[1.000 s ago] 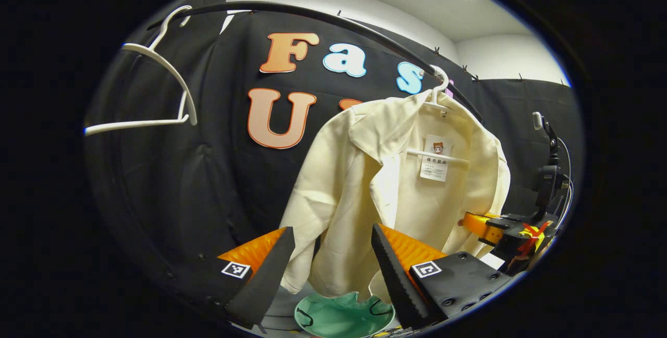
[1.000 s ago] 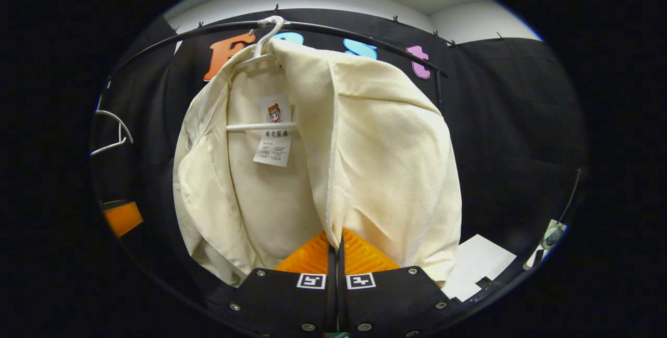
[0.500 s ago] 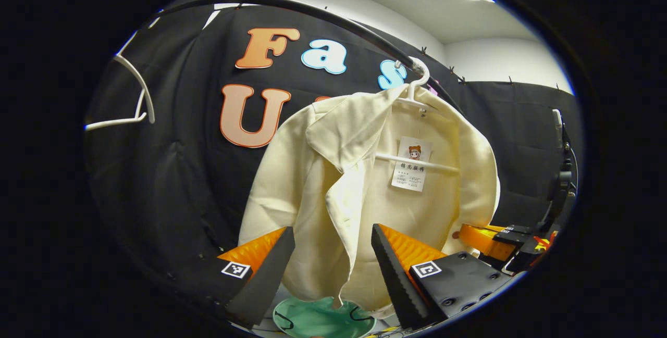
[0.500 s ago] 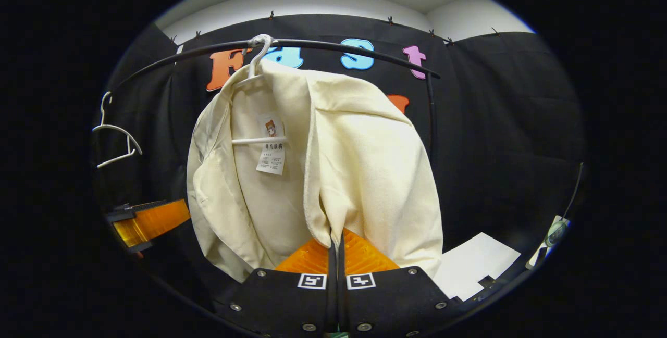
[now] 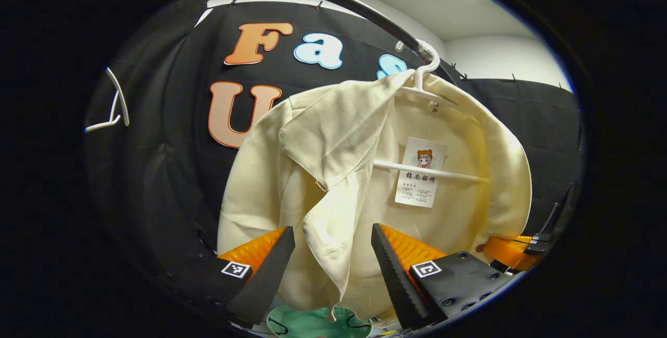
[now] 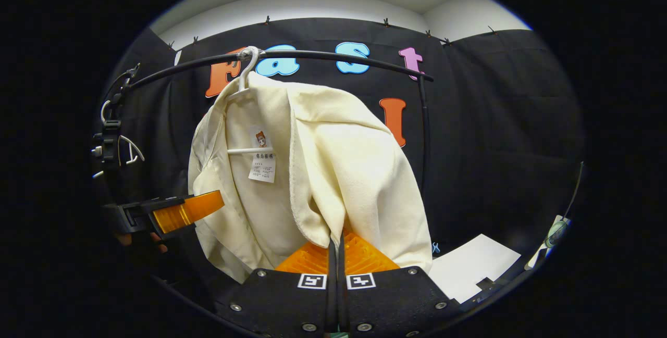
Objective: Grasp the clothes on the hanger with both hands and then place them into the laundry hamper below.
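Note:
A cream jacket [image 5: 448,213] [image 6: 359,171] hangs on a white hanger [image 5: 430,64] [image 6: 245,75] from the black rail [image 6: 333,57]. My left gripper [image 5: 332,231] is open, and the jacket's loose front flap [image 5: 325,223] hangs between its fingers without being pinched. My right gripper [image 6: 336,234] is shut on the jacket's other front edge, low down, where the cloth bunches into the jaws. A green hamper [image 5: 318,325] sits below the jacket, mostly hidden by it. The left gripper [image 6: 187,210] also appears at the left of the right gripper view, close beside the jacket.
An empty white hanger [image 5: 117,109] [image 6: 130,148] hangs farther along the rail [image 5: 338,4]. A white sheet [image 6: 474,270] lies on the floor to the right. The rail's upright post [image 6: 423,129] stands behind the jacket.
My left gripper has come closer to the jacket, so the front flap now hangs between its open fingers. My right gripper has drawn back a little, still holding the cloth.

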Action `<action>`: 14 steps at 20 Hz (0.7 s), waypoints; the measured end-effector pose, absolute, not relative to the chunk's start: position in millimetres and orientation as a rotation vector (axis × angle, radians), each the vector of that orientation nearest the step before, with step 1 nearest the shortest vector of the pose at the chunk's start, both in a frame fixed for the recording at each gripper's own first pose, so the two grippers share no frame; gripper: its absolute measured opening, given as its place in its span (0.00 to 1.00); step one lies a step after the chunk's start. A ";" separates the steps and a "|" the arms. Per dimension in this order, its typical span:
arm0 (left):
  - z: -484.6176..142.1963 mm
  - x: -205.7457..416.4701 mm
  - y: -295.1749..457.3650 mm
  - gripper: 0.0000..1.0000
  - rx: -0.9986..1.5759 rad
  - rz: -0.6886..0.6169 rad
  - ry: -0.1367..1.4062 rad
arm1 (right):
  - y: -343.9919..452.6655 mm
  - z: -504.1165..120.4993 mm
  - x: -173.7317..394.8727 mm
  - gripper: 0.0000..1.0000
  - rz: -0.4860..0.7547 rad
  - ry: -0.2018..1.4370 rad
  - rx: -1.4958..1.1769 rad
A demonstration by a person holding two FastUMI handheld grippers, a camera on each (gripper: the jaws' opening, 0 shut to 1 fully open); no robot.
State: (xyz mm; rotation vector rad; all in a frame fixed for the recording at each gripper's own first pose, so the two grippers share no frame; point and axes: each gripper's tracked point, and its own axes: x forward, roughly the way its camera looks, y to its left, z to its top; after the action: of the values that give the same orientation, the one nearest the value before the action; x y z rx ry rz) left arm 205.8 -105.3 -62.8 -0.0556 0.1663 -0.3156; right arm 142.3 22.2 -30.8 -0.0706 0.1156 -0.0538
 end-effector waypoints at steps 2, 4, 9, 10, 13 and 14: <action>-63.1 213.4 -108.8 0.96 -0.056 -0.311 0.163 | 20.0 -29.0 143.4 0.00 -0.053 0.114 -0.070; -68.2 223.0 -108.9 0.97 -0.054 -0.295 0.172 | 18.2 -28.9 143.5 0.00 -0.053 0.114 -0.069; -74.3 229.1 -116.2 0.92 -0.090 -0.320 0.200 | 19.3 -28.1 144.2 0.00 -0.049 0.116 -0.071; -72.6 227.2 -119.0 0.93 -0.101 -0.336 0.194 | 19.5 -27.6 142.9 0.00 -0.048 0.115 -0.069; -68.6 227.8 -113.3 0.79 -0.082 -0.336 0.174 | 24.2 -27.2 143.9 0.00 -0.047 0.115 -0.061; -66.5 228.2 -110.9 0.70 -0.069 -0.336 0.169 | 25.4 -26.5 143.4 0.00 -0.047 0.114 -0.061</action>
State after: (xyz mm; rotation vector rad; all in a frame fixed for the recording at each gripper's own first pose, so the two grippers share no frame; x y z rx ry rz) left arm 228.2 -110.9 -66.5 -0.0692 0.1687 -0.3359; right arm 143.4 25.4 -26.5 -0.0611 0.1136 -0.0468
